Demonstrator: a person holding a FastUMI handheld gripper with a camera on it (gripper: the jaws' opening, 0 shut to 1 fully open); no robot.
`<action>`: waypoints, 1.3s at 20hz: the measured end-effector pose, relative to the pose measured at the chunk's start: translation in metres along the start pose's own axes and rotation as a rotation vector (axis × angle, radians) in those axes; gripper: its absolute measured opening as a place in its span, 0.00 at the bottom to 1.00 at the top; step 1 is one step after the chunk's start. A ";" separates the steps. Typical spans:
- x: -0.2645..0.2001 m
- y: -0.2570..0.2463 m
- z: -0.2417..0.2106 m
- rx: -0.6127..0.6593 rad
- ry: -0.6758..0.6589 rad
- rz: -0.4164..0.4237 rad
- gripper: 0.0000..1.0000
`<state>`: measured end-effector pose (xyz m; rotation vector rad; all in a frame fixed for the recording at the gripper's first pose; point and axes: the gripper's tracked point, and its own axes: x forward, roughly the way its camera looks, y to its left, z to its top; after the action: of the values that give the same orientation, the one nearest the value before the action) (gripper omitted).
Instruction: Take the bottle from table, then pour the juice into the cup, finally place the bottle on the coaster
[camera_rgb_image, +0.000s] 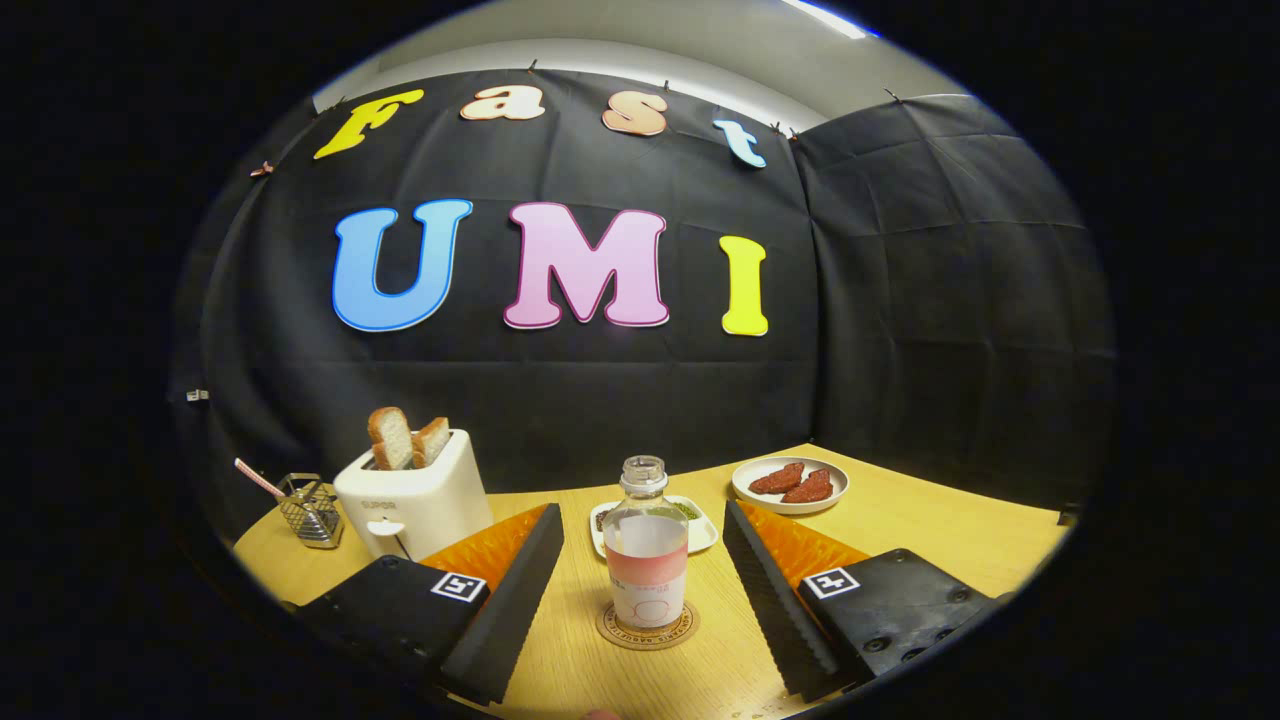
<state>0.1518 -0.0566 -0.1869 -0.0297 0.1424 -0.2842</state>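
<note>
A clear bottle (646, 545) with no cap and a pink label stands upright on a round cork coaster (647, 628) on the wooden table (930, 545). It holds a little clear liquid. My gripper (640, 520) is open, its two fingers (520, 580) spread wide to either side of the bottle without touching it. The bottle sits between the fingers, roughly level with their tips.
A white toaster (415, 505) with two bread slices stands beyond the left finger, with a wire basket (310, 510) to its left. A small white dish (690, 520) lies just behind the bottle. A plate with red pieces (790, 483) sits beyond the right finger.
</note>
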 end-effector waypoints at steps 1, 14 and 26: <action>-0.010 -0.001 0.013 0.005 -0.013 0.008 0.99; -0.130 0.027 0.117 -0.004 -0.085 0.183 0.99; -0.181 0.022 0.130 0.056 -0.090 0.179 1.00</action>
<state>0.0046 0.0167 -0.0344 0.0257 0.0473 -0.1074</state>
